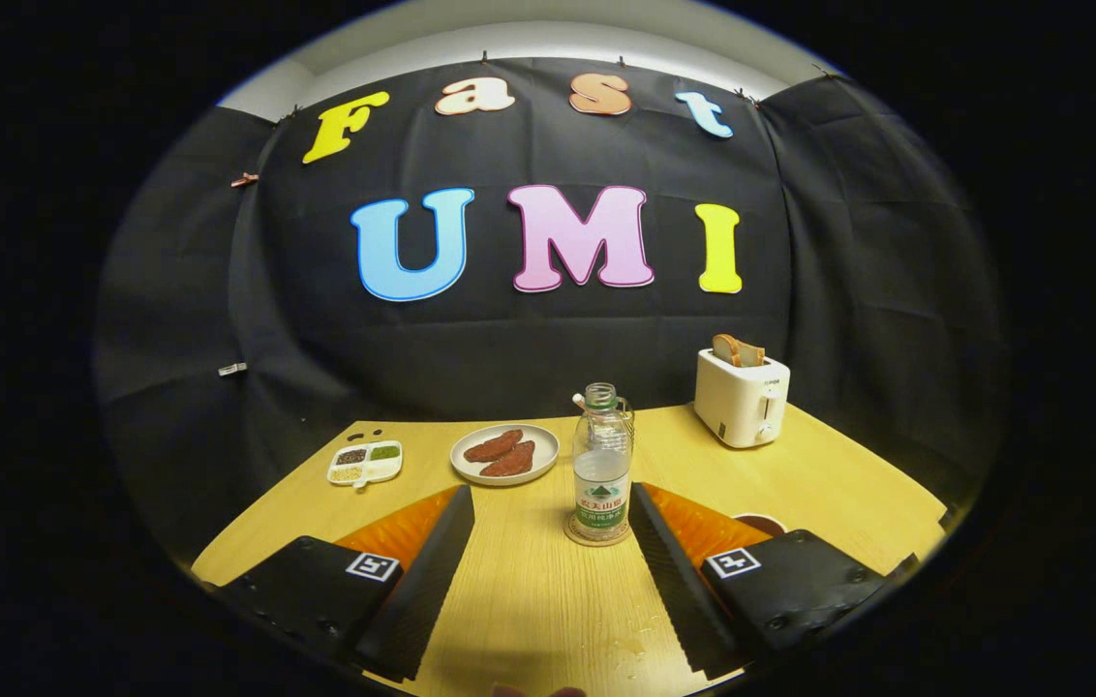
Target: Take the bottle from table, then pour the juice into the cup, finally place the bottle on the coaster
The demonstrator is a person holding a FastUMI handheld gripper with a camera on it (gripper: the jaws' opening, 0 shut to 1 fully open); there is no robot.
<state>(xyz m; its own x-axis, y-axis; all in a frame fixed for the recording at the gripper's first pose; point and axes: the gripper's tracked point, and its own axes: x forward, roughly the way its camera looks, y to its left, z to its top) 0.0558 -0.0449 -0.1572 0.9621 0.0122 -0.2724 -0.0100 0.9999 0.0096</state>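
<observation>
The claw (551, 542) is spread wide with nothing between its fingers. The uncapped water bottle (602, 465) stands upright on the round coaster (596, 537) on the wooden table (819, 484), just ahead of the fingertips and nearer the right finger.

Your gripper (553, 513) camera sits low over the table (529, 600), looking forward along both wide-spread fingers toward the booth wall (529, 358), near enough that the bottle (602, 465) stands just ahead between the fingertips, with plate (505, 453) and toaster (742, 397) beyond.
</observation>
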